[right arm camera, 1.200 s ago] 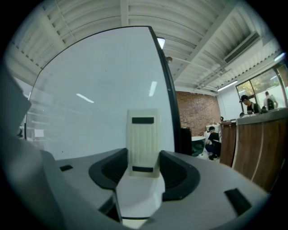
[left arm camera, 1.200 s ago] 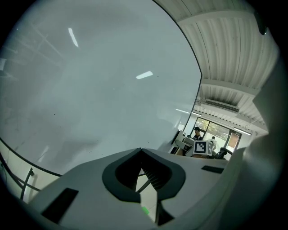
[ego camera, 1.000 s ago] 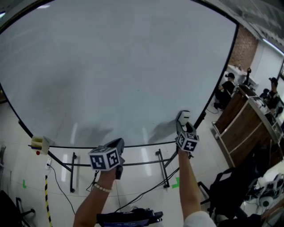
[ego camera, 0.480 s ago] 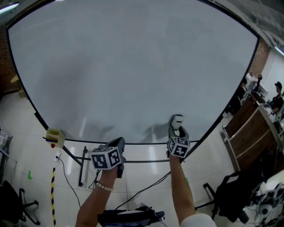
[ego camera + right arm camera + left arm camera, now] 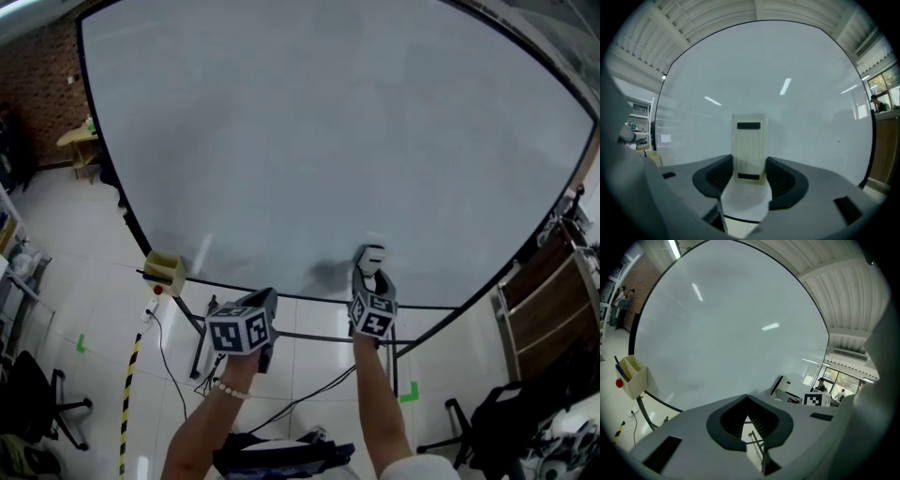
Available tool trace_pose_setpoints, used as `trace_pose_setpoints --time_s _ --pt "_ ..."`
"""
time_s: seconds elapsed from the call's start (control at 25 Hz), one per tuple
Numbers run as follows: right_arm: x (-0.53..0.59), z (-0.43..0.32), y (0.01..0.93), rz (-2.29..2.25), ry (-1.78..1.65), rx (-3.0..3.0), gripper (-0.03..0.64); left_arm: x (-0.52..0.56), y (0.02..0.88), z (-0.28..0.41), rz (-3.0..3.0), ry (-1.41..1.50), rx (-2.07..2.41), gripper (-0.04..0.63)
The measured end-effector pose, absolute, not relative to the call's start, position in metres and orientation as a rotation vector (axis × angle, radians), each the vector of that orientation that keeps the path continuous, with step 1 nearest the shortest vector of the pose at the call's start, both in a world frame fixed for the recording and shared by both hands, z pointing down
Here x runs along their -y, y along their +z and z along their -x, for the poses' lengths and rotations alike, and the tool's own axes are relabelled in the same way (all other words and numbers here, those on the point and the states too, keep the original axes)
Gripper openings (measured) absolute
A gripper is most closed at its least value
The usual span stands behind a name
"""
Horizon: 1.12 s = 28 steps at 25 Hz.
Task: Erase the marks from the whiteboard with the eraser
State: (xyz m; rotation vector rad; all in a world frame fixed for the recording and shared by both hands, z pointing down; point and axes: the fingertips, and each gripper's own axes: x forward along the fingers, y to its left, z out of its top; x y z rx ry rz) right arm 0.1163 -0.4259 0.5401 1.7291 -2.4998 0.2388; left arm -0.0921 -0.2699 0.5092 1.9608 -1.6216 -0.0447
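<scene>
The whiteboard [image 5: 328, 141] fills most of the head view; I make out faint grey smudges on it but no clear marks. My right gripper [image 5: 372, 274] is shut on a white eraser [image 5: 372, 254], held upright in front of the board's lower edge, with its shadow just to the left. In the right gripper view the eraser [image 5: 750, 145] stands between the jaws of the right gripper [image 5: 750, 174] against the board [image 5: 787, 70]. Whether it touches the board I cannot tell. My left gripper [image 5: 263, 302] hangs below the board's edge, shut and empty; in its own view the left gripper [image 5: 746, 397] faces the whiteboard [image 5: 726, 333].
A yellow pen holder [image 5: 165, 272] [image 5: 632, 376] hangs at the board's lower left corner. Stand legs [image 5: 202, 342] and cables lie on the floor below. A yellow-black strip [image 5: 127, 394], an office chair [image 5: 37, 403], a wooden counter [image 5: 553, 300] and a brick wall [image 5: 37, 103] surround the board.
The right gripper with the eraser has moved left along the board's lower edge, nearer the pen holder. The head view has swung left. The left gripper stays below the board.
</scene>
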Motion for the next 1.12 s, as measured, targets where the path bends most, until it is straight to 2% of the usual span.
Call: trace_pose_setpoints --time_s 0.72,1.12 --pt "0.363 0.193 0.551 -1.571 0.247 2.523 0.239 0.198 0.520 0.313 -1.839 -0.118 1.717 -0.012" --pt "0.333 0.340 0.576 -1.497 0.278 2.509 0.239 0.153 0.518 0.435 -1.802 -0.127 1.755 -0.012"
